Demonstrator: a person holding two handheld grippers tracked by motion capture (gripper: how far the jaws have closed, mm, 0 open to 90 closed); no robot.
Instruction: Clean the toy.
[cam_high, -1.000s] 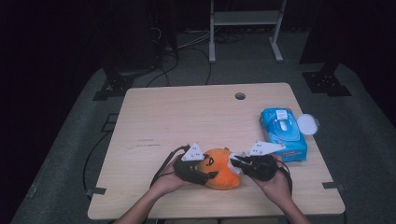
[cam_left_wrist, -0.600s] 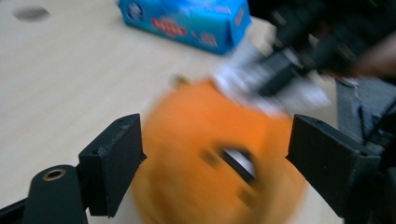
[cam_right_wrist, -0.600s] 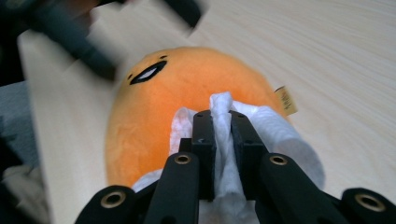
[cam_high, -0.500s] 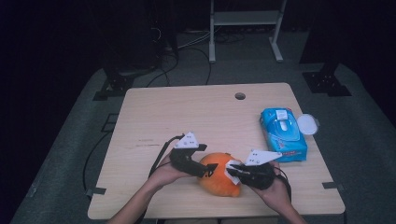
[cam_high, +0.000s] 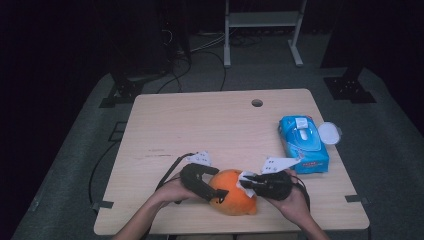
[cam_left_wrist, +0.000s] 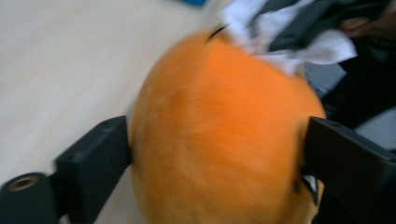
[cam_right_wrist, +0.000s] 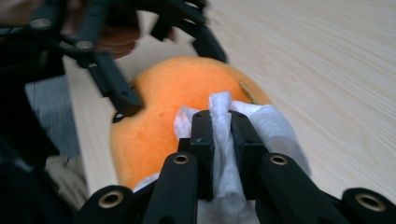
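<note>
Near the lower middle of the high view, an orange plush pumpkin (cam_high: 232, 197) sits on the tabletop (cam_high: 210, 130) close to its near edge, between the person's two hands. The left gripper (cam_high: 210, 189) comes in from the lower left; its fingers (cam_left_wrist: 95, 161) have just been opening and now stand spread wide on either side of the pumpkin, one at each flank in the left gripper view. That view is blurred, so whether the pads press the plush or merely bracket it is hard to tell. The right gripper (cam_high: 250, 182) reaches in from the lower right, its fingers (cam_right_wrist: 203, 140) pressed together on a white wipe (cam_right_wrist: 224, 116) that lies against the top of the pumpkin, toward its upper right side in the right gripper view.

The work looks to be wiping the pumpkin clean. A wipe is already out and on the surface, and the blue wipe pack (cam_high: 303, 144) rests at the right of the tabletop. Judging by this, the wiping is under way: the top is being covered, while the sides and the underside probably remain, along with putting the wipe aside.
</note>
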